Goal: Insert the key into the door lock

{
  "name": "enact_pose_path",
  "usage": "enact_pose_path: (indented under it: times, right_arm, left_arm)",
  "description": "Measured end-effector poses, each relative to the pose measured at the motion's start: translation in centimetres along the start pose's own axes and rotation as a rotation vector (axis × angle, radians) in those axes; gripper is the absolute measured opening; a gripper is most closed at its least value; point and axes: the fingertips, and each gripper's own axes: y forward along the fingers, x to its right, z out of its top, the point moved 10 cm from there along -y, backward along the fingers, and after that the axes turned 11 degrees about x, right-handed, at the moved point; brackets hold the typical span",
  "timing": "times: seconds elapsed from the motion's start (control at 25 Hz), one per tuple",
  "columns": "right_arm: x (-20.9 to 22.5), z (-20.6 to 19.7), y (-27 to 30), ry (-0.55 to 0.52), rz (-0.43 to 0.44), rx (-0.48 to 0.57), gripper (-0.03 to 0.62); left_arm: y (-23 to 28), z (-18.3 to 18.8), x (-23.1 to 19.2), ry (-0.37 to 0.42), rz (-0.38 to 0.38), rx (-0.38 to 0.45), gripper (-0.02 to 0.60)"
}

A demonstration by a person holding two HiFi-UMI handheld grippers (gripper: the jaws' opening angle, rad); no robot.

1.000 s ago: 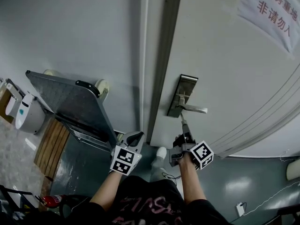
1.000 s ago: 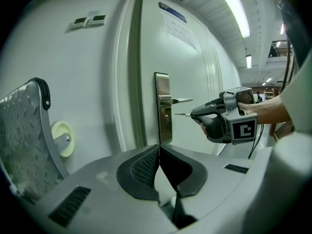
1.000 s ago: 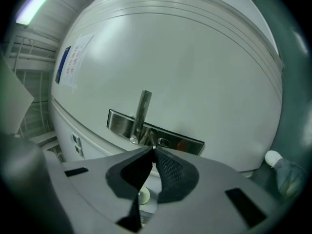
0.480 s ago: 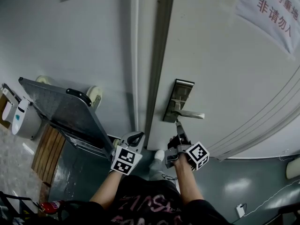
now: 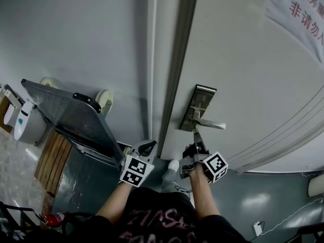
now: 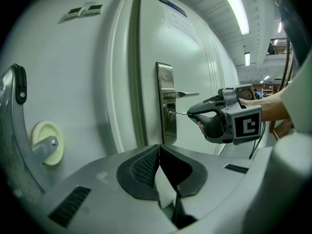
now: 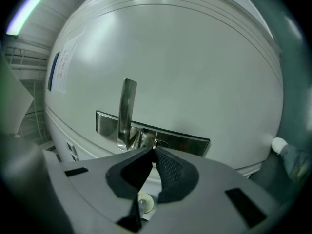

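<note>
Having edged closer, the right claw [image 5: 197,145], clamped narrowly on the key [image 6: 179,114], is now holding its tip at the door lock [image 6: 169,114], insertion seemingly just beginning, while the left claw [image 5: 147,147] is hanging closed and empty.

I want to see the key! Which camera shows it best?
The left gripper view: the key shows side-on, between the right gripper and the lock plate. The head view shows a sliver; the right gripper view's own jaws mostly hide it.

Right gripper [image 5: 198,145] holding key [image 5: 197,134] at door lock [image 5: 201,97] (by the handle [image 5: 212,125]), left gripper [image 5: 147,147] beside
</note>
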Motion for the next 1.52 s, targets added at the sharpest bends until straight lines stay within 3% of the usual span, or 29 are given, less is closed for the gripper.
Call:
enact_pose_path:
  times: [0.8, 1.28, 1.52]
  right_arm:
    - [-0.2, -0.8, 0.2, 0.012, -0.05, 0.056, 0.078]
    - [-0.1, -1.3, -0.1, 0.071, -0.079, 0.155, 0.078]
    - [-0.5, -2.0, 0.0, 0.049, -0.063, 0.111, 0.078]
  left_arm:
    - [-0.5, -0.1, -0.2, 0.014, -0.029, 0.006, 0.014]
    - [-0.8, -0.3, -0.4, 0.015, -0.028, 0.002, 0.014]
    - [-1.1, -0.4, -0.4, 0.019, -0.025, -0.002, 0.013]
